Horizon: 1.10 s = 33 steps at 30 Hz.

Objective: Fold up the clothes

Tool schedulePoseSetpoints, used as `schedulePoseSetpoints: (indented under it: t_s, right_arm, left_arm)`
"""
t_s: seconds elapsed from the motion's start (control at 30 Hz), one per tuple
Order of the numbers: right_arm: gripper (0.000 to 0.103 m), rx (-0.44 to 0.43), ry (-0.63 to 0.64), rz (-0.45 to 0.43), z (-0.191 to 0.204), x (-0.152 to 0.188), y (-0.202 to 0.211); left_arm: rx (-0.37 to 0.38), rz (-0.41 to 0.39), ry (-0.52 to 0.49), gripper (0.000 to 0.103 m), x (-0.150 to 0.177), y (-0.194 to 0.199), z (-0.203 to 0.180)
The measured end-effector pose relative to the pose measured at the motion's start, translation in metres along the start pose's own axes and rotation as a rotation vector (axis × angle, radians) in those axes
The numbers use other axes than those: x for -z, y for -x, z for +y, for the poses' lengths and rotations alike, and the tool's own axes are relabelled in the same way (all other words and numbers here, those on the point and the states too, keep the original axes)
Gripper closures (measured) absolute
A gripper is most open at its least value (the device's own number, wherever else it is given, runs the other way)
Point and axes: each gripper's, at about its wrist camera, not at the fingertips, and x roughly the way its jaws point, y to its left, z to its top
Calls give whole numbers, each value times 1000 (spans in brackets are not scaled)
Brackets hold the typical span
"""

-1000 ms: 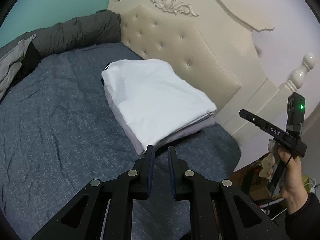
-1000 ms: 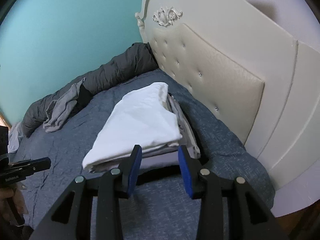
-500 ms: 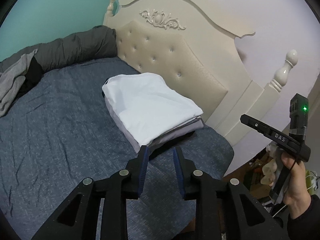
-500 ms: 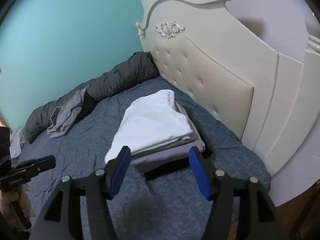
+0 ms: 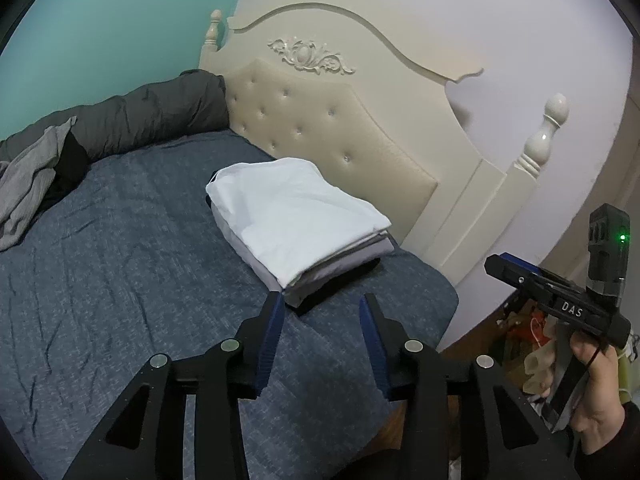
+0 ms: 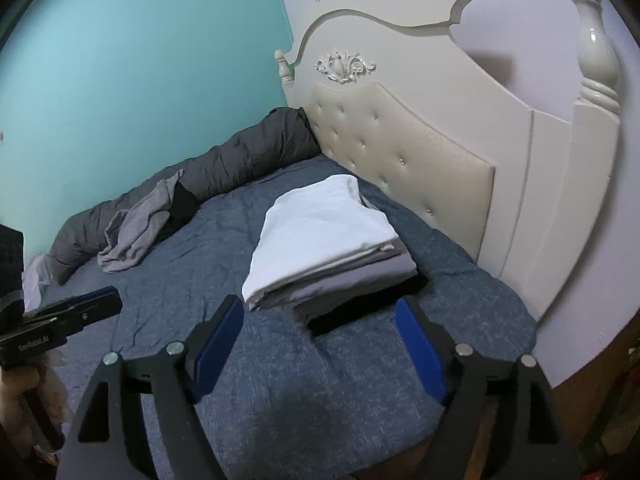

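- Hanging over the near part of the bed, the left gripper has its jaws spread apart, with nothing between the blue pads.
- Beside it, the right gripper is spread wider still and holds nothing; from the left wrist view its black body, marked with white letters and a green light, sits in a person's hand off the bed's edge.
- Under both lies the blue-grey bedspread, creased in places.
- Just beyond the fingertips rests the stack of folded clothes: a white piece on top, grey layers under it, a black piece at the bottom sticking out toward the cameras.
- This stack sits on the bedspread near the cream tufted headboard, apart from both grippers.
- Farther off, a loose grey garment lies crumpled on the bedspread, partly draped on a dark grey rolled quilt running along the teal wall.
- A small bit of white cloth shows at the quilt's far end.
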Motion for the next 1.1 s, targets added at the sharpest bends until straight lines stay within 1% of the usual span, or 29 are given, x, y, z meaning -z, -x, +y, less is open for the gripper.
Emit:
schedulePoseSetpoints:
  t_s: [0.17, 0.23, 0.5, 0.6, 0.67, 0.7, 0.73, 0.77, 0.87, 1.0, 1.1]
  right_arm:
    - [21, -1, -9, -8, 8, 14, 18]
    - [18, 1, -8, -20, 11, 17, 25]
    - [17, -5, -10, -37, 22, 28, 46]
    - [15, -1, -9, -42, 25, 34, 52]
    - [8, -2, -16, -46, 26, 38, 57]
    - [6, 0, -21, -49, 26, 39, 58]
    - [5, 2, -25, -53, 26, 40, 60]
    - [4, 4, -25, -57, 27, 41, 62]
    - [4, 2, -17, -72, 30, 43, 68]
    - [4, 7, -5, -69, 35, 47, 72]
    - [4, 16, -9, -74, 38, 51, 75]
  left_arm:
    - [10, -15, -16, 59, 5, 17, -4]
    - [12, -20, -16, 57, 6, 23, -4]
    - [-7, -34, -48, 54, 14, 42, -12]
    - [-4, -42, -63, 51, 17, 50, -15]
    - [-1, -48, -71, 48, 20, 55, -16]
    - [-1, -48, -72, 46, 21, 57, -16]
    - [-3, -48, -73, 42, 22, 59, -16]
    - [-3, -50, -73, 40, 23, 61, -16]
    - [-6, -57, -77, 39, 26, 66, -17]
    - [-10, -62, -79, 37, 29, 70, -17]
    - [-16, -64, -80, 33, 32, 74, -17]
